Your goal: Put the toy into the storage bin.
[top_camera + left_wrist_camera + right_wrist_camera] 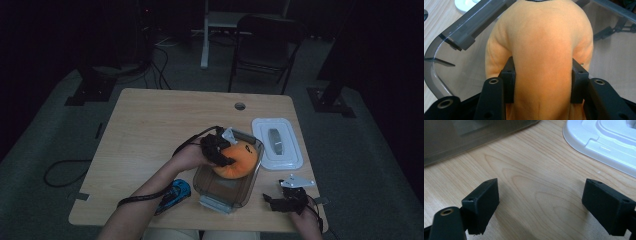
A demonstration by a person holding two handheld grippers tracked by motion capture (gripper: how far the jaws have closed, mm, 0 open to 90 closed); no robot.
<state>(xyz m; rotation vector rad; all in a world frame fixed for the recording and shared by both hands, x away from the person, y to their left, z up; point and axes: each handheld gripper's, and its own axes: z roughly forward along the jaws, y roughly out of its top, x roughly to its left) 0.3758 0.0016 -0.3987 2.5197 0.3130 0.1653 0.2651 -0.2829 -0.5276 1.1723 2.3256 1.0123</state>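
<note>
A soft orange plush toy (240,159) sits partly inside a clear smoky plastic container (218,194) at the table's front middle. My left gripper (224,154) comes in from the left and is shut on the toy. In the left gripper view its pads (508,79) dent the plush toy (541,42) on both sides, above the container's wall (461,28). My right gripper (273,201) rests low by the table's front right corner. It stands open over bare wood (541,205), with nothing between its jaws.
A white container lid (277,145) lies flat to the right of the container, and its edge (604,141) lies just ahead of the right gripper. A small blue object (175,193) lies under my left forearm. A folding chair (265,45) stands beyond the wooden table (150,125).
</note>
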